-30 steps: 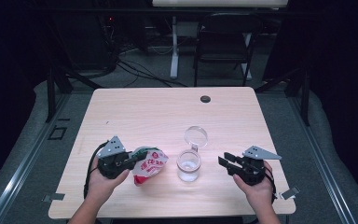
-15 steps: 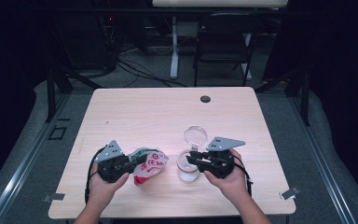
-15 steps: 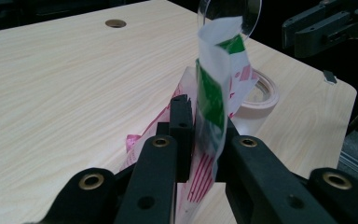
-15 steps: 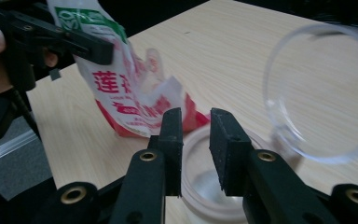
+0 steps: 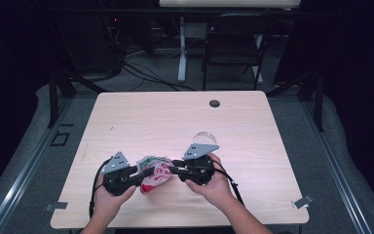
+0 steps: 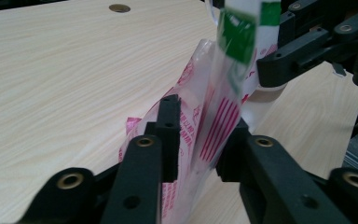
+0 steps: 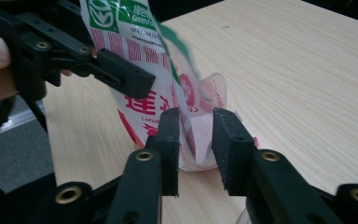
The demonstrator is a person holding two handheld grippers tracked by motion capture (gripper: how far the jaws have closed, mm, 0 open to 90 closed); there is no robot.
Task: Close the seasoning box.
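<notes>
A crinkled bag [image 5: 155,174] printed in red, white and green hangs just above the table's near edge [image 5: 175,222]. My left gripper [image 5: 146,173] is shut on its left side; in the left gripper view the bag [image 6: 214,116] is pinched between the black jaws of that gripper [image 6: 200,128]. My right gripper [image 5: 173,169] meets the bag from the right. In the right gripper view the bag's pink lower edge [image 7: 200,126] fills the narrow gap of the right gripper [image 7: 196,128]. A clear glass [image 5: 204,136] stands behind the right gripper, partly hidden by its grey plate.
A round dark grommet [image 5: 215,103] sits near the table's far edge. A folding chair [image 5: 233,39] and a white desk leg [image 5: 181,48] stand on the floor beyond. Bare wood stretches across the far and left parts of the table [image 5: 141,122].
My right gripper has swung left from the table's right side, past the glass, and onto the bag. The left gripper has kept its hold and barely shifted.
</notes>
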